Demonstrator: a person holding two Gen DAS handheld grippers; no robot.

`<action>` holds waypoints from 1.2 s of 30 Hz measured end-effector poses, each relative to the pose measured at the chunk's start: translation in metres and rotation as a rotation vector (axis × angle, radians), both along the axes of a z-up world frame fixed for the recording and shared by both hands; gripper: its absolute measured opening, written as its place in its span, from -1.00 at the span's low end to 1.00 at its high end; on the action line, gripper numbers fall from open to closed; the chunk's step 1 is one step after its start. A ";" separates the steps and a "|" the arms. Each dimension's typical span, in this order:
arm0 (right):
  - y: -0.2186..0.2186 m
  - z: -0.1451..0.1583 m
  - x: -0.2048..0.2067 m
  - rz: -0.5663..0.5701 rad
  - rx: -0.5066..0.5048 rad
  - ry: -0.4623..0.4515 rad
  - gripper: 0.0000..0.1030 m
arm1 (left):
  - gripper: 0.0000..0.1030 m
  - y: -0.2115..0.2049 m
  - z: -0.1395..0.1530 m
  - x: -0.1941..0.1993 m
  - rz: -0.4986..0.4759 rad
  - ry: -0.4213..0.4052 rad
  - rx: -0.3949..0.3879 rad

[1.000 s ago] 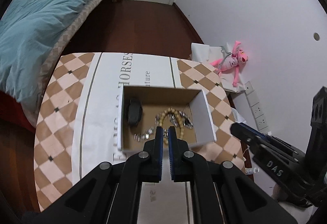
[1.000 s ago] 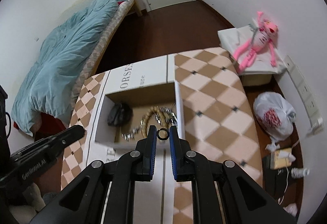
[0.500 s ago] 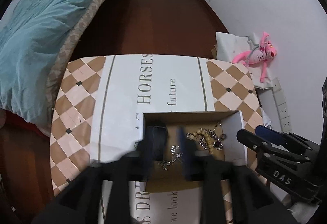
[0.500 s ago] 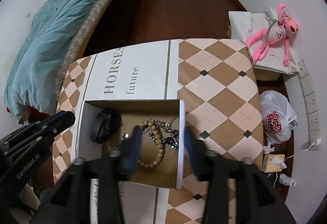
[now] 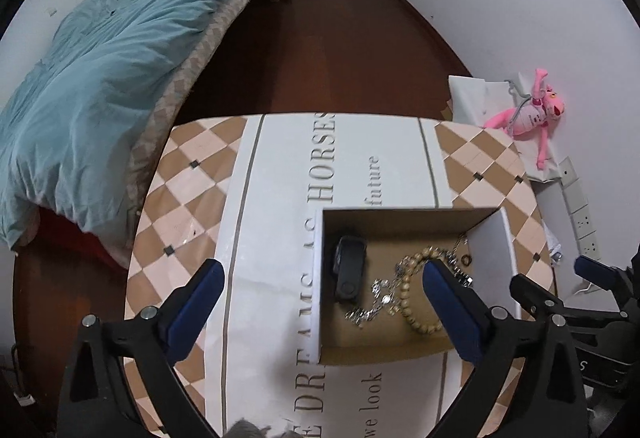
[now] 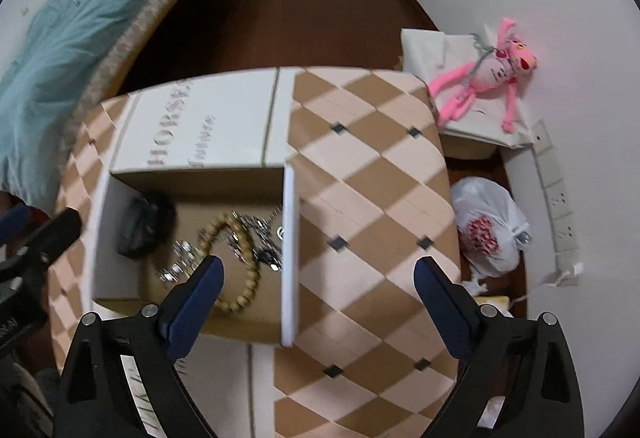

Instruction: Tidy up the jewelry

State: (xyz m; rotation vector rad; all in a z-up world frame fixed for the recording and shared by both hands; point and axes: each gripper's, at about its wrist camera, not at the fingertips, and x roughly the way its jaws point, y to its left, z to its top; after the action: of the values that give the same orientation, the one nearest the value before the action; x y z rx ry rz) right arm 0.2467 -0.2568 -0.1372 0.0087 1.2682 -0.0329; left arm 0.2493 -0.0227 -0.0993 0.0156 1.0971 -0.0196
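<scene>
An open cardboard box [image 5: 490,238] [image 6: 289,258] sits on the checkered table. Inside lie a wooden bead bracelet [image 5: 408,294] [image 6: 244,290], silver chain jewelry [image 5: 372,302] [image 6: 180,262], a small dark ring [image 5: 466,260] and a black wristband [image 5: 350,274] [image 6: 138,226]. My left gripper [image 5: 320,290] is open and empty above the box's left wall. My right gripper [image 6: 318,278] is open and empty above the box's right wall. The right gripper also shows in the left wrist view [image 5: 560,302], beside the box.
The table [image 5: 192,182] has a white runner with printed words. A bed with a teal duvet [image 5: 100,78] stands to the left. A pink plush toy [image 6: 488,78], a white plastic bag [image 6: 488,230] and wall sockets lie to the right on the floor side.
Both grippers went from shut to wide open and pulled up and back. The small ring that the right gripper held is out of it; a ring lies in the box.
</scene>
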 end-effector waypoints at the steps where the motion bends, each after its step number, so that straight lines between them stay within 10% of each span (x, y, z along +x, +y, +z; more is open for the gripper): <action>1: 0.000 -0.002 -0.003 -0.002 -0.012 0.002 0.94 | 0.97 0.000 -0.002 -0.003 0.003 0.001 0.006; 11: 0.004 0.019 -0.039 -0.016 -0.028 -0.059 0.96 | 0.98 0.008 0.011 -0.039 0.010 -0.025 -0.001; 36: 0.020 0.198 -0.212 -0.013 -0.023 -0.432 0.96 | 0.98 0.027 0.155 -0.194 0.034 -0.307 -0.016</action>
State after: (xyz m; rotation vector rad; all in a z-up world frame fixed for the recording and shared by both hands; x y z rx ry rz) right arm 0.0350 -0.2365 0.0611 0.0040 0.8356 -0.0536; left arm 0.0549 0.0043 0.0553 -0.0137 0.7903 0.0046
